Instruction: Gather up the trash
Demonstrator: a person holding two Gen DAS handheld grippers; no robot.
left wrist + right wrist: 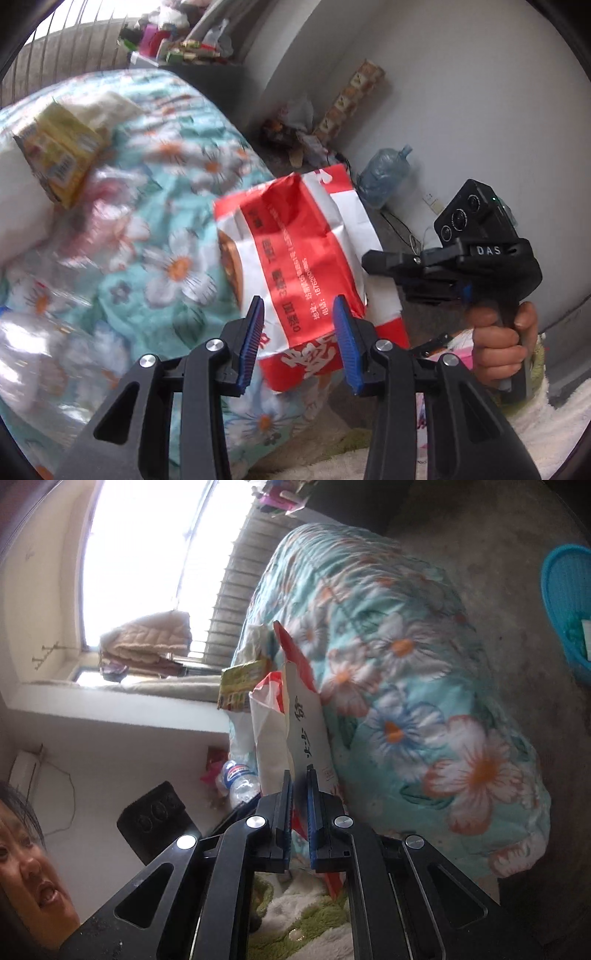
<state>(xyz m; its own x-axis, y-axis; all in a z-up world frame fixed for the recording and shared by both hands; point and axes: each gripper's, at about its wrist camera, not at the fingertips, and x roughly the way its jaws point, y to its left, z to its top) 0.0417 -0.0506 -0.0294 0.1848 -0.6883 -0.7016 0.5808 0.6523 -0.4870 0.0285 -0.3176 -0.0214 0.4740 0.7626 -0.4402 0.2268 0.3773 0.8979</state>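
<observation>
The left gripper (299, 343) is close to its camera. Its two blue pads (252, 341) stand apart, about a third of the way open. A red and white paper bag (303, 258) sits between and behind them. The bag's bottom edge reaches down between the pads, but I cannot tell if the pads touch it.

The right gripper (300, 812) has its jaws almost shut. They pinch the thin edge of the same paper bag (306, 723), which stands up on its side in that view. From the left camera, the right gripper (373, 260) comes in from the right, and its tip meets the bag's right edge. A hand (498, 350) holds its black handle.

The bag is in the air just over a big blanket (177, 229) with white and orange flowers on a light blue cloth. A fluffy rug (295, 923) lies below.

A bit farther, a yellow box (61, 155) sits on the blanket near something white. A squashed water bottle (240, 781) with a blue label is seen just beside the bag in the right camera's view.

Farther off on the floor is a blue basket (565, 609). A big blue water jug (384, 175) lies by the wall, near a pile of wrappers (295, 136).
</observation>
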